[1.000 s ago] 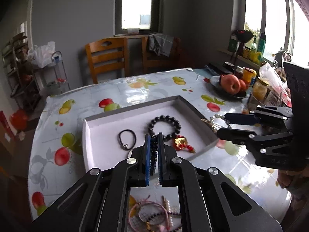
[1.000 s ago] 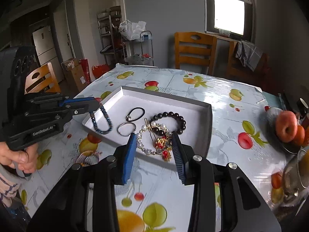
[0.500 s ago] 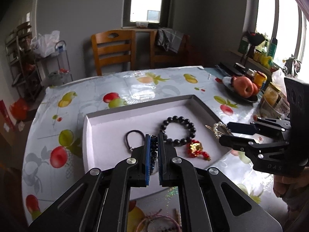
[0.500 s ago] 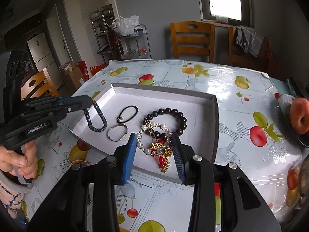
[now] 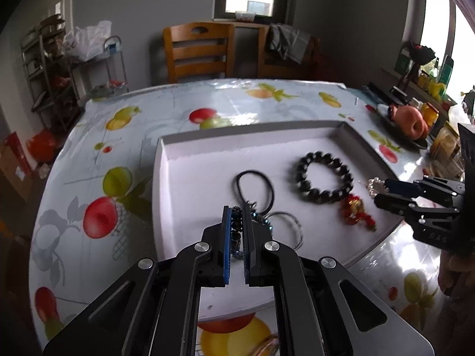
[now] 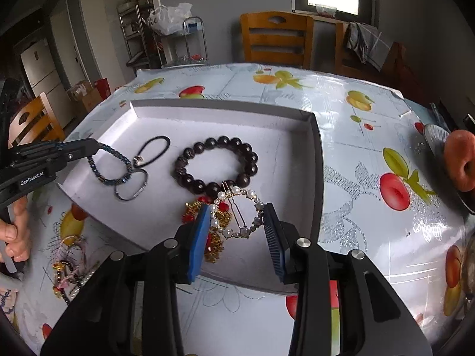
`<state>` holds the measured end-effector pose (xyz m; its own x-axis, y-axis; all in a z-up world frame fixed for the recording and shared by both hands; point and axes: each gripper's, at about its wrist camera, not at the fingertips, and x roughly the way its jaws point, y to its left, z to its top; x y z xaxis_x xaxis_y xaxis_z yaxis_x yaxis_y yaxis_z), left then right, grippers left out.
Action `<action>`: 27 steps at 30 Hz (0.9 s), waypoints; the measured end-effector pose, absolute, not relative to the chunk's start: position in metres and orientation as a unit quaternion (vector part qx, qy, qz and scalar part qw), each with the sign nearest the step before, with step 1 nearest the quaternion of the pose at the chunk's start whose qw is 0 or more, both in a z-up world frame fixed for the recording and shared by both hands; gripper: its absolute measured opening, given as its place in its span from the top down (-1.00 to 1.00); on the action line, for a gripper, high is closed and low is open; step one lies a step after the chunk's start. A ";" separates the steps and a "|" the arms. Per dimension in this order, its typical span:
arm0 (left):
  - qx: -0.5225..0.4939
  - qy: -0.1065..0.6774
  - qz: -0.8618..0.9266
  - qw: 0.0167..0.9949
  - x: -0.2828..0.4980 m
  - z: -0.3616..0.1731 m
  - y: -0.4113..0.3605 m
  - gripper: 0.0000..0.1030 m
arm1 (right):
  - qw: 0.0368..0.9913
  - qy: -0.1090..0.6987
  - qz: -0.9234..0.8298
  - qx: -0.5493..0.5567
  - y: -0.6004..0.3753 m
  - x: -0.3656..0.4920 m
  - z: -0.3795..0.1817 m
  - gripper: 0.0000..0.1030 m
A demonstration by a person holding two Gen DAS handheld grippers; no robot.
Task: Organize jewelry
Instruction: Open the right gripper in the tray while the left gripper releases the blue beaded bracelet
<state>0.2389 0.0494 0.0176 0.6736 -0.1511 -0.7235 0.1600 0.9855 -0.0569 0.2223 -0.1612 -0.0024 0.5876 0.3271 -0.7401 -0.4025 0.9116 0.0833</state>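
Note:
A white tray (image 6: 297, 154) (image 5: 207, 160) holds a dark bead bracelet (image 6: 216, 164) (image 5: 325, 176), a black cord loop (image 6: 154, 149) (image 5: 255, 185), a thin silver bangle (image 6: 132, 185) and a red-gold charm (image 5: 357, 213). My left gripper (image 5: 237, 210) (image 6: 95, 148) is shut on a blue bead bracelet (image 6: 111, 167) that hangs onto the tray floor. My right gripper (image 6: 236, 227) (image 5: 378, 191) holds a pearl hair clip (image 6: 237, 212) between its pads above the tray's near edge; the jaws stand wide around it.
A heap of loose bracelets (image 6: 66, 270) lies on the fruit-print tablecloth left of the tray. A plate with peaches (image 6: 457, 160) and jars (image 5: 445, 145) stand at the right. Wooden chairs (image 6: 276, 40) stand behind the table.
Both grippers moved forward over the tray. The blue bracelet came down onto the tray floor beside the silver bangle. The pearl clip moved in over the tray's near edge.

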 end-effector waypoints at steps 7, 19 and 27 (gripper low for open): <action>0.016 0.412 -0.083 0.907 0.240 0.002 0.049 0.85 | 0.887 0.410 0.207 -0.054 -0.158 0.222 -0.011 0.28; 0.026 0.424 -0.081 0.902 0.240 -0.009 0.046 0.85 | 0.886 0.410 0.212 -0.035 -0.163 0.221 -0.012 0.27; 0.033 0.405 -0.072 0.911 0.231 0.000 0.045 0.19 | 0.895 0.391 0.213 -0.031 -0.165 0.211 -0.001 0.10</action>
